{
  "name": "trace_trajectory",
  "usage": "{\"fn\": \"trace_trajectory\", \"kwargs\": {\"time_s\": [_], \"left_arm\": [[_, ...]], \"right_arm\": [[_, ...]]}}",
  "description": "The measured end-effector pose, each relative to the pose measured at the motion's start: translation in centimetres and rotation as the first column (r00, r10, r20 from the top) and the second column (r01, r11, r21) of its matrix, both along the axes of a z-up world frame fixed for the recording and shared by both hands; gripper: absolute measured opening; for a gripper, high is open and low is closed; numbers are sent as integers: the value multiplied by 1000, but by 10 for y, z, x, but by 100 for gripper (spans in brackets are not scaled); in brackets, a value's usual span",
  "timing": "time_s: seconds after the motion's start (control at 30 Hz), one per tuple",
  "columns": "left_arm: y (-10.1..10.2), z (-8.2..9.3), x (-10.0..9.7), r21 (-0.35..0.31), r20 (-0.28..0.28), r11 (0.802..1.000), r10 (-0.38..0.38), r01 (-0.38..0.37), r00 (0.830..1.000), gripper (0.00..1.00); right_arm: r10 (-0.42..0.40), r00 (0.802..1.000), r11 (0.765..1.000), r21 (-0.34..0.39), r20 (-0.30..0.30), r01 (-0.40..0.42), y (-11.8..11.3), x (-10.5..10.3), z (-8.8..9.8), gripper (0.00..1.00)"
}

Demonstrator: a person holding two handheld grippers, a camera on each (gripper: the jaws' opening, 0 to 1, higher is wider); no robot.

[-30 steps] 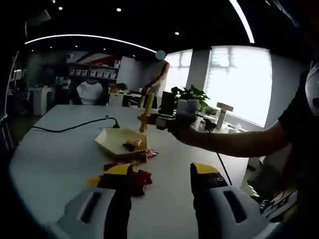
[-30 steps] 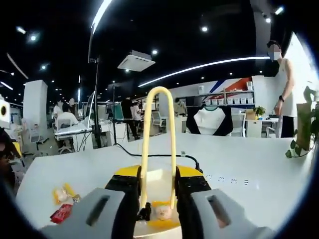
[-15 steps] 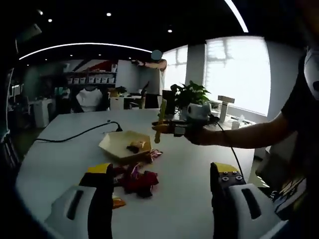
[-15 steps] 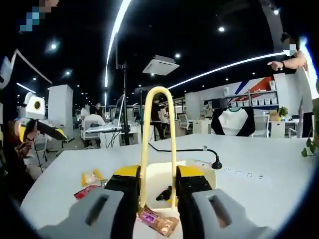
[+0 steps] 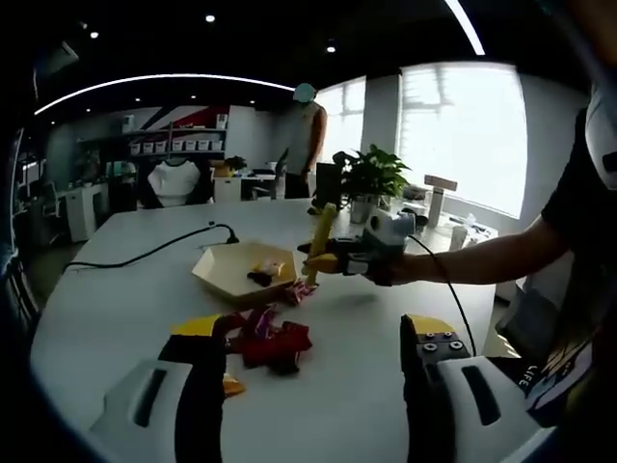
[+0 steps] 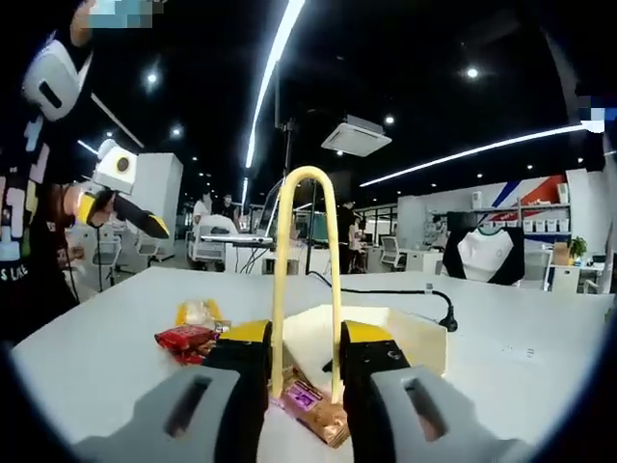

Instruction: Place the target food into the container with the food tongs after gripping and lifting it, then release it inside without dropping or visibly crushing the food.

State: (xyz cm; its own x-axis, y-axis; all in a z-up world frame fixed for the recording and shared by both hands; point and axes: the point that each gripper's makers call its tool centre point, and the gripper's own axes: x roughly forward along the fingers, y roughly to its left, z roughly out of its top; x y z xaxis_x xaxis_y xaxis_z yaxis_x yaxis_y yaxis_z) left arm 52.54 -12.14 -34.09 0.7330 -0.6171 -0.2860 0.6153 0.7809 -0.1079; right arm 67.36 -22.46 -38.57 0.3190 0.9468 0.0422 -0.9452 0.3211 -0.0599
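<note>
A pale yellow paper container (image 5: 241,262) sits mid-table with dark food pieces (image 5: 258,279) inside. My right gripper (image 6: 307,340) is shut on the looped yellow food tongs (image 6: 307,251); the tong tips are hidden between the jaws. Just below them lies a pink-brown wrapped snack (image 6: 310,410), in front of the container (image 6: 400,338). In the left gripper view the right gripper (image 5: 366,253) holds the tongs (image 5: 321,241) just right of the container. My left gripper (image 5: 318,338) stands open and holds nothing, above red snack packets (image 5: 275,342).
A black cable (image 5: 145,256) runs across the white table (image 5: 106,318). A red packet (image 6: 186,338) and a yellow packet (image 6: 198,312) lie left of the container. A potted plant (image 5: 371,174) stands at the table's far side. A person (image 5: 304,130) stands behind.
My right gripper has drawn the tongs back from over the container, so they now hang over the wrapped snack in front of it. My left gripper's jaws have opened wider.
</note>
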Motion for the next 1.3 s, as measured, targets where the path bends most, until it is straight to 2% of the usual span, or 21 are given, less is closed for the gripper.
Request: {"fn": "trace_trajectory", "kwargs": {"time_s": [0.07, 0.17, 0.23, 0.47, 0.53, 0.67, 0.8, 0.97, 1.13, 1.23, 1.3], "left_arm": [[1, -2, 1, 4, -8, 1000, 3, -3, 1000, 78], [0, -7, 3, 9, -24, 1000, 4, -4, 1000, 77], [0, -8, 3, 14, -28, 1000, 4, -3, 1000, 76], [0, -6, 4, 22, -26, 1000, 7, -7, 1000, 74], [0, -7, 4, 27, -27, 1000, 6, -5, 1000, 73], [-1, -6, 4, 33, -22, 999, 5, -4, 1000, 72], [-1, -6, 3, 31, -25, 999, 10, -9, 1000, 72], [-2, -7, 1, 31, -25, 1000, 7, -6, 1000, 71], [-3, -9, 1, 25, -26, 1000, 4, -3, 1000, 70], [-4, -9, 2, 22, -23, 1000, -1, 2, 1000, 70], [-5, -9, 1, 14, -24, 1000, -4, 5, 1000, 69]], "right_arm": [[19, 999, 999, -27, 43, -18, 2, -1, -3, 24], [66, 997, 997, -46, 30, -65, 6, -1, -9, 24], [69, 997, 996, -54, 41, -67, 4, 0, -12, 24], [70, 995, 997, -35, 68, -68, -5, 10, -3, 24], [106, 992, 989, -114, 71, -98, -4, 9, -15, 24], [145, 988, 985, -99, 59, -139, 1, 6, -13, 24], [216, 976, 971, -106, 18, -213, 4, -10, -19, 23], [230, 973, 966, -128, 15, -226, 1, -28, -19, 23], [198, 980, 971, -133, -4, -197, -7, -49, -19, 22], [174, 985, 972, -160, 12, -170, -10, -54, -24, 22], [150, 989, 977, -149, -1, -149, -11, -55, -24, 23]]}}
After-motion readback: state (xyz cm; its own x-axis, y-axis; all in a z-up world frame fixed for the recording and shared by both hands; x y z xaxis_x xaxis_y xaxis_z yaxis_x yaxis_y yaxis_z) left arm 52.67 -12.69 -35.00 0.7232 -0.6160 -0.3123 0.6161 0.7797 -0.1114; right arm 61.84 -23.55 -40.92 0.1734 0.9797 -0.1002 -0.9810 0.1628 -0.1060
